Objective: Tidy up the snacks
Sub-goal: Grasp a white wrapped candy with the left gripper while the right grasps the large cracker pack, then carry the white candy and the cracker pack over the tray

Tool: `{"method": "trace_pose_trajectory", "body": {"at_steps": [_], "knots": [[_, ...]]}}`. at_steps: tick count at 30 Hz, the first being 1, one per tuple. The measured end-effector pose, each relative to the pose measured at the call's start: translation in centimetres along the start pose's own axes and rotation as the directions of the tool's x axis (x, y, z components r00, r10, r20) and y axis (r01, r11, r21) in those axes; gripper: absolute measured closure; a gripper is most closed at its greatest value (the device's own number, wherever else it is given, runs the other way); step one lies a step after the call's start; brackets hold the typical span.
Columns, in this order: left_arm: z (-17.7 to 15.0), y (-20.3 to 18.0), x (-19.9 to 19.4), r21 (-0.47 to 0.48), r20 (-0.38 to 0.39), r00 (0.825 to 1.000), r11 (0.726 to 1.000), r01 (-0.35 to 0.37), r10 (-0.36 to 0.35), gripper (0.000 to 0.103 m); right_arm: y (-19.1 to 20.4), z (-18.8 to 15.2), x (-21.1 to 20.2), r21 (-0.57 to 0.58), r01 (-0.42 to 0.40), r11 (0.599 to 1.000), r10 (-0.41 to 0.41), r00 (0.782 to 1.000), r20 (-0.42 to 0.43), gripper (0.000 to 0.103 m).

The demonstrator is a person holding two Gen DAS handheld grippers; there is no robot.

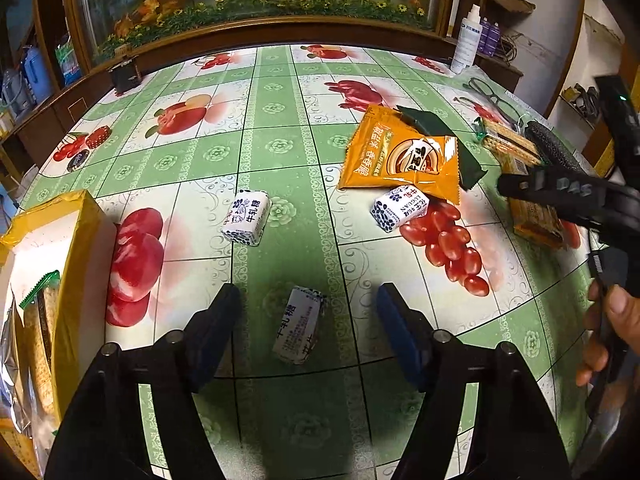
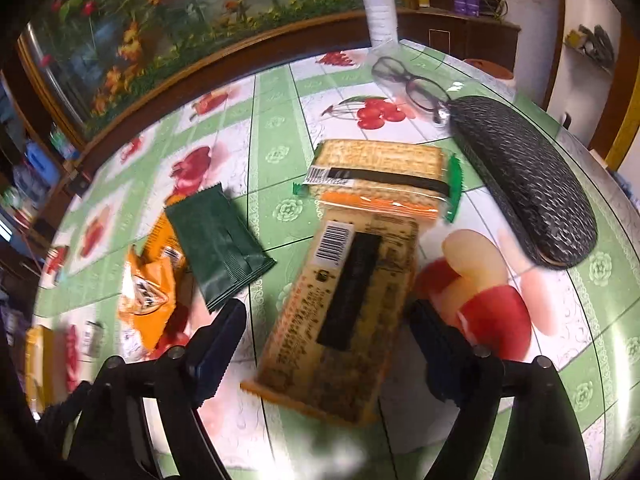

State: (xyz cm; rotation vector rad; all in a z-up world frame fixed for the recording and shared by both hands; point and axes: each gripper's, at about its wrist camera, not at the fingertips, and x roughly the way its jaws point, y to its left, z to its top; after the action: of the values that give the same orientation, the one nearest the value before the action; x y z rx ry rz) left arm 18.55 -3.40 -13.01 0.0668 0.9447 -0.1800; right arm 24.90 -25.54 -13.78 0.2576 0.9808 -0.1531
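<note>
Lying flat, white blue-printed candy [image 1: 299,330]

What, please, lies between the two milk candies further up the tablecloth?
Nothing: between the left candy and the right candy the left wrist view shows only bare tablecloth.

Candy [image 1: 299,330] btwn left fingers [image 1: 212,332]; box [image 1: 76,264] left; cracker pack [image 2: 340,320] btwn right fingers [image 2: 218,340].

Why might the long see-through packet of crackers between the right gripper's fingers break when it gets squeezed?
The long clear-wrapped cracker packet probably stays stiff, since stacked crackers fill it edge to edge. They look thin and dry, so a hard pinch from the right gripper could crack them. The wrapper looks glossy, so it may slip a little. It lies flat, so it shouldn't roll.
</note>
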Motion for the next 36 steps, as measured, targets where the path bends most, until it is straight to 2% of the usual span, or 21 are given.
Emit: {"method": "trace_pose_trajectory", "body": {"at_steps": [2,4,5,6,10,13,17,22,25,28,33,36], "knots": [[0.0,0.2,-0.1,-0.006,0.003,1.0,1.0,0.017,-0.017,0.034,1.9,-0.5,0.7,-0.119,0.082,0.99,-0.081,0.997,0.009,0.016],[-0.1,0.8,-0.3,-0.026,0.018,0.999,0.999,0.032,-0.031,0.052,2.2,-1.4,0.1,-0.172,0.082,0.982,-0.076,0.996,0.042,0.025],[-0.1,0.9,-0.5,-0.025,0.029,0.999,0.999,0.035,-0.034,0.078,2.2,-1.7,-0.2,-0.192,0.077,0.978,-0.069,0.997,0.046,0.036],[-0.2,1.1,-0.5,-0.024,0.026,0.999,0.999,0.045,-0.044,0.092,2.0,-2.1,-0.7,-0.208,0.075,0.975,-0.066,0.997,0.05,0.046],[-0.7,1.9,-1.0,-0.064,0.031,0.995,0.994,0.093,-0.091,0.092,0.3,-3.7,-2.1,-0.224,0.022,0.974,-0.012,0.999,0.046,0.047],[-1.2,2.2,-2.2,-0.085,0.056,0.993,0.99,0.111,-0.107,0.093,-1.6,-5.0,-3.8,-0.172,-0.056,0.983,0.068,0.996,0.062,0.047],[-2.3,2.5,-5.3,-0.106,0.125,0.988,0.989,0.099,-0.086,0.092,-3.3,-6.4,-7.0,-0.127,-0.19,0.973,0.205,0.972,0.115,0.048],[-4.7,3.4,-8.6,-0.157,0.17,0.982,0.982,0.108,-0.081,0.092,-4.3,-8.1,-11.2,-0.088,-0.413,0.907,0.422,0.888,0.181,0.048],[-6.1,4.2,-10.4,-0.192,0.172,0.984,0.979,0.07,-0.037,0.092,-4.0,-8.8,-12.3,-0.064,-0.544,0.836,0.547,0.821,0.167,0.048],[-7.2,4.9,-12.1,-0.208,0.19,0.982,0.978,0.019,0.021,0.092,-2.2,-10.1,-13.2,-0.096,-0.593,0.8,0.6,0.786,0.148,0.048],[-8.5,5.7,-15.1,-0.218,0.246,0.964,0.975,-0.042,0.096,0.092,1.1,-12.9,-15.0,-0.175,-0.645,0.744,0.666,0.736,0.122,0.048],[-9.1,6.2,-16.1,-0.225,0.26,0.959,0.973,-0.057,0.117,0.092,2.6,-14.2,-15.6,-0.212,-0.659,0.722,0.686,0.721,0.095,0.048]]}}
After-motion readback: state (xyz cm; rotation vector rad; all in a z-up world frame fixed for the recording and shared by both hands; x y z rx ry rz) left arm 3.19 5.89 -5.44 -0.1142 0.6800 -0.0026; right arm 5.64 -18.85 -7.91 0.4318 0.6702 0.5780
